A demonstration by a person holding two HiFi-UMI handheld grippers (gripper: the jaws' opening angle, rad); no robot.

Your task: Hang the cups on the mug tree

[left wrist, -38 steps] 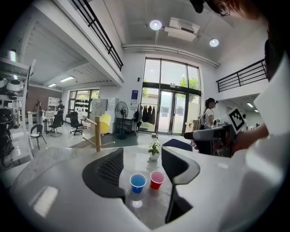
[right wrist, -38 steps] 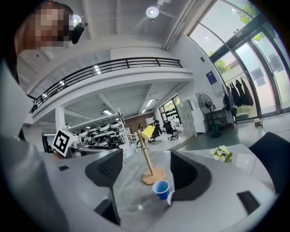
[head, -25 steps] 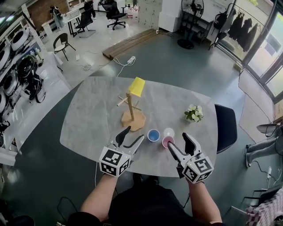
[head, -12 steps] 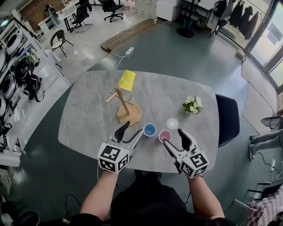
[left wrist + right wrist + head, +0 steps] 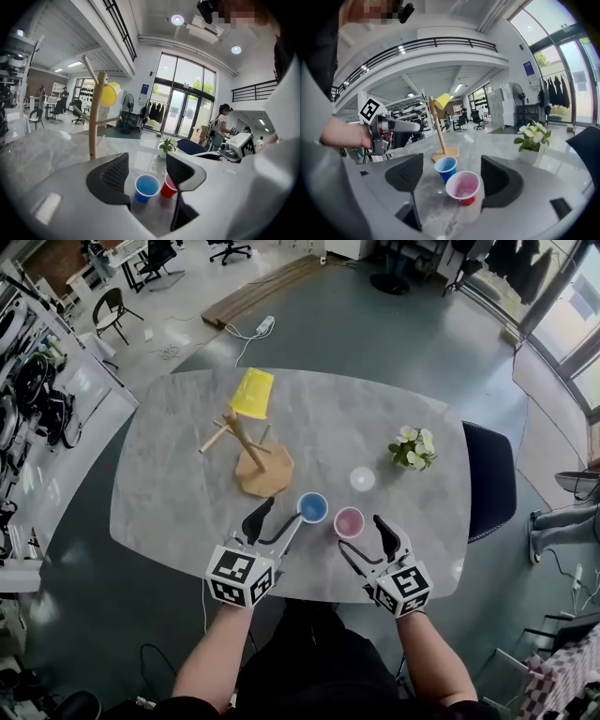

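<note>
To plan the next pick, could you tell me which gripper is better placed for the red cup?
Right. The right gripper has just been opening its fingers, and the red cup stands untouched ahead between them; the left gripper lines up with the blue cup.

The person wears a black top (image 5: 309, 667). The left gripper (image 5: 281, 514) and right gripper (image 5: 360, 532) have black jaws and white cubes (image 5: 240, 577) with black squares.

a yellow cup (image 5: 252, 393) hangs inverted on the wooden mug tree (image 5: 251, 446); blue cup (image 5: 312, 507) and red cup (image 5: 349, 522) stand upright nearby.
</note>
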